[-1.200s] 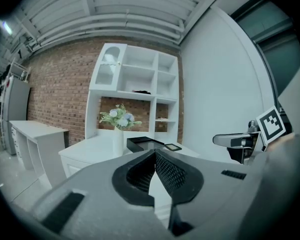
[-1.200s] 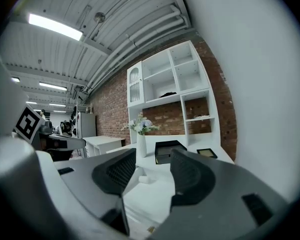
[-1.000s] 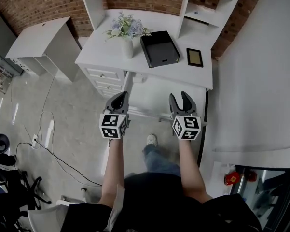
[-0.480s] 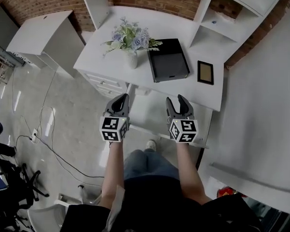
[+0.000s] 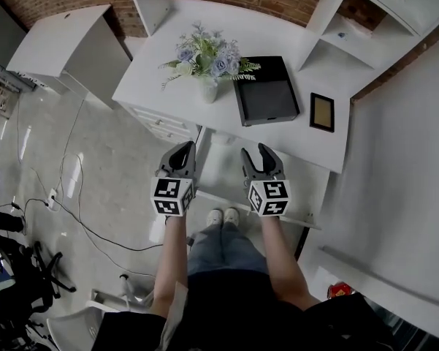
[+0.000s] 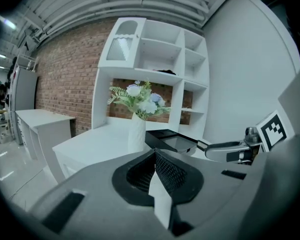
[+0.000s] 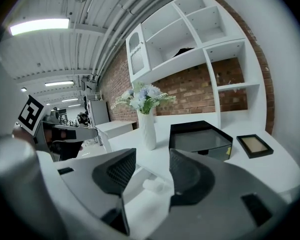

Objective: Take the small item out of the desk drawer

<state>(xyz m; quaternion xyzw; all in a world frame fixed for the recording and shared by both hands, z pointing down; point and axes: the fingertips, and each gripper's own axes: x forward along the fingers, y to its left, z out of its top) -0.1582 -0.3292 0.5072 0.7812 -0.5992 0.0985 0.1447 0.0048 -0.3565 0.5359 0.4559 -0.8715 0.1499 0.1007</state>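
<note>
Head view: the left claw (image 5: 182,152) and right claw (image 5: 257,155) hover mid-frame over an open drawer (image 5: 307,196). The small white item (image 5: 220,139) lies at its upper left.

Left gripper view: jaws pressed together, holding nothing.

Right gripper view: jaws wide and holding nothing, with the item low in the gap beyond.

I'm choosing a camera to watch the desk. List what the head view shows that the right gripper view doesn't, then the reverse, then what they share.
Head view only: the person's shoes and the floor cables.
Right gripper view only: the ceiling lights and ceiling pipes.
Both: the desk, vase, black tray and frame.
</note>
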